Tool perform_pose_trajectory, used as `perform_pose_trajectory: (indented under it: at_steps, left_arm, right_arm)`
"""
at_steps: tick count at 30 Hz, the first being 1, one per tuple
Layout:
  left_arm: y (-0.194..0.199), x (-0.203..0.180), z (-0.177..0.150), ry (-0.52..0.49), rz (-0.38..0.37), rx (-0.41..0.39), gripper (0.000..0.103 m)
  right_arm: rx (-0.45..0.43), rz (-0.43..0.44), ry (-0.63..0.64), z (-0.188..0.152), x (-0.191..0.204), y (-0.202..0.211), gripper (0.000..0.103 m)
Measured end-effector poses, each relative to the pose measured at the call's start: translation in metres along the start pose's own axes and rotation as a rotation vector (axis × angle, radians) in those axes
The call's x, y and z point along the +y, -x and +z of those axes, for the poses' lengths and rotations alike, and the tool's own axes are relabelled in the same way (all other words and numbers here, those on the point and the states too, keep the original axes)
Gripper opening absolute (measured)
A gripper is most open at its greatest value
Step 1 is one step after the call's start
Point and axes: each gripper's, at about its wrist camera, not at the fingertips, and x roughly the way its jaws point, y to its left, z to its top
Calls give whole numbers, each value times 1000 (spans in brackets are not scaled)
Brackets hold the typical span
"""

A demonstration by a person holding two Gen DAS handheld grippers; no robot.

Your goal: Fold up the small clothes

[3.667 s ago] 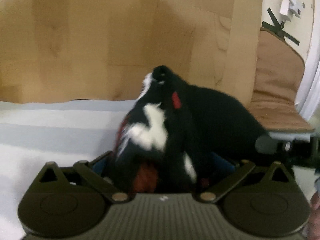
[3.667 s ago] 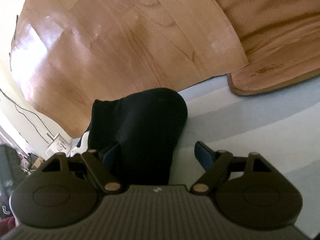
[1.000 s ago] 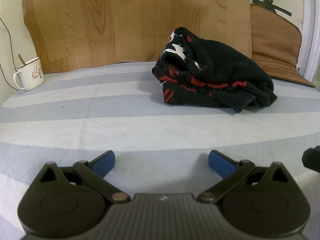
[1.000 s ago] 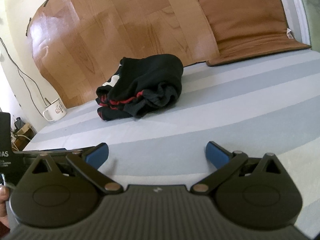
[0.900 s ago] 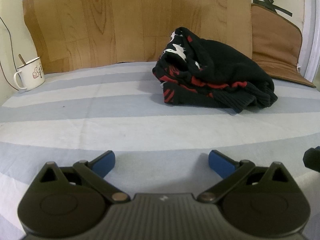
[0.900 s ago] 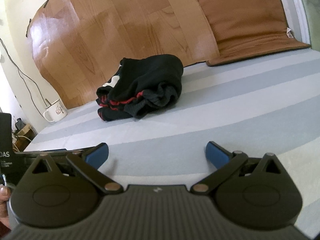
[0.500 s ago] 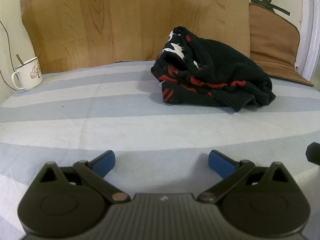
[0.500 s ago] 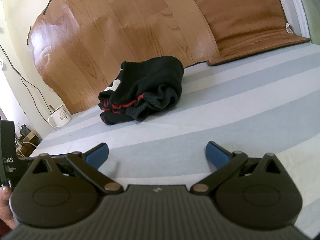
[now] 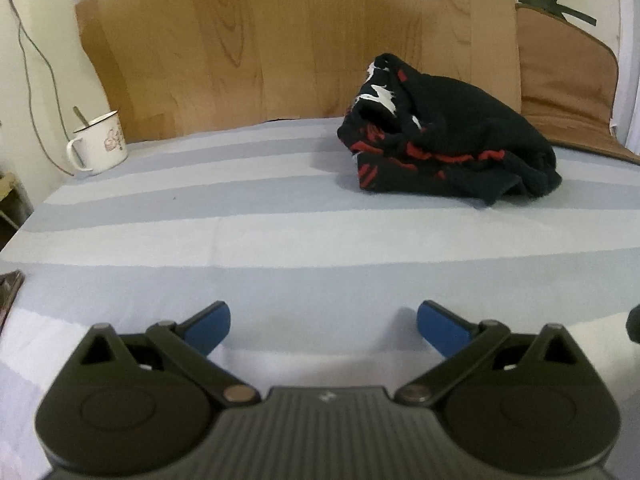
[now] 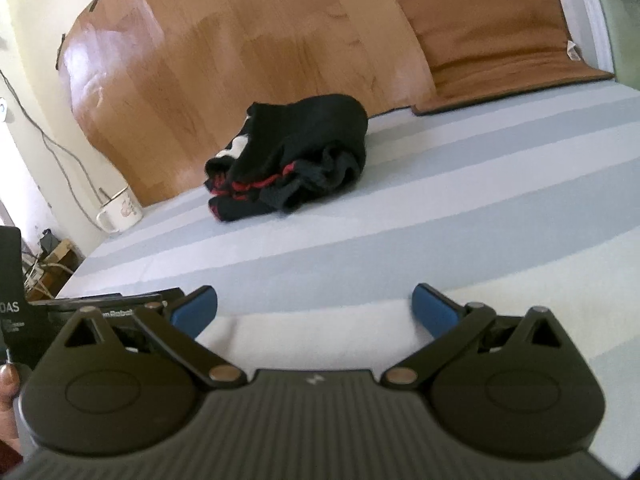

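In the left wrist view, the left gripper point(image 9: 323, 322) fills the bottom of the frame, its blue-tipped fingers point(image 9: 208, 326) spread wide apart with nothing between them, hovering low over the striped cloth point(image 9: 280, 240) that covers the table. The black garment point(image 9: 448, 148), with red bands and white marks, sits folded into a thick bundle in the upper right of the frame, well apart from the gripper. Its looser, rumpled edge points toward the right side of the picture. A white enamel mug point(image 9: 100, 142) with a spoon handle sticking out of it stands at the left edge of the frame, far from the garment. A wood-grain board point(image 9: 280, 40) leans up behind the table across the top of the frame, and a brown mat point(image 9: 568, 80) leans in the upper right corner.

In the right wrist view, the right gripper point(image 10: 314, 312) occupies the bottom, fingers likewise held wide apart and empty. The black garment point(image 10: 296, 156) lies a little left of centre, resting on the striped cloth point(image 10: 440, 220), well beyond the fingertips. The mug point(image 10: 120, 210) is at the left, below and left of the garment. The wood-grain board point(image 10: 240, 60) spans the upper left, and the brown mat point(image 10: 488, 28) takes the upper right. Part of the left gripper's black body shows at the lower left edge.
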Motion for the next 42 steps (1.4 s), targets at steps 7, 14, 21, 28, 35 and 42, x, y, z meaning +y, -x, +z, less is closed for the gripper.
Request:
perform_pose_trajectory:
  at_steps: [7,14,21,28,35,42]
  left_arm:
    - [21,-4,-8,18,-18,22,103]
    - [33,-13,-9,-5,-38,13,103]
    - [35,-22,-13,-39,-37,4,103]
    - [33,-19,-14,-33,-19,13,103]
    - [28,-19,-16,-34,-14,32,103]
    - [25,-21,-18,-36,-4,45,103]
  right_arm:
    - [-54,-17,53,5,19,19,103]
    - [-73,-24,40,3,25,27,103]
    - [-67,-16,28,-2,29,26,103]
    - [-47,-16,23,-5,31,19,103]
    - [-53,-24,18,-8,32,21,103]
    - [-51,-24,9,-9,30,21,103]
